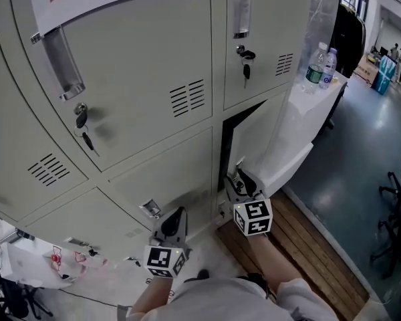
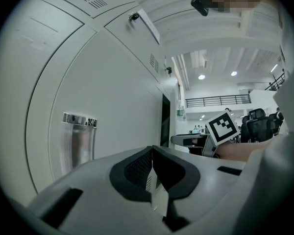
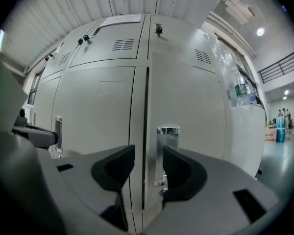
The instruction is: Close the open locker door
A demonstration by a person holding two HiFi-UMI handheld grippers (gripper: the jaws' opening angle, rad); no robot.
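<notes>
Bank of grey lockers (image 1: 154,99). The lower right locker door (image 1: 260,139) stands ajar, with a dark gap (image 1: 224,156) showing along its left edge. The neighbouring doors are shut.

Right gripper (image 1: 239,178): held low at the free edge of the ajar door. In the right gripper view its jaws stand apart, gripping nothing. The door edge and part of the metal handle (image 3: 167,136) are seen through the opening between them. Contact with the door cannot be confirmed.

Left gripper (image 1: 177,216): held in front of the shut lower locker to the left. In the left gripper view its jaws are pressed together with nothing between them. That locker's metal handle (image 2: 78,141) lies off to the left, apart from it.

Two water bottles (image 1: 319,62) stand on a white tabletop (image 1: 301,105) to the right of the lockers.
</notes>
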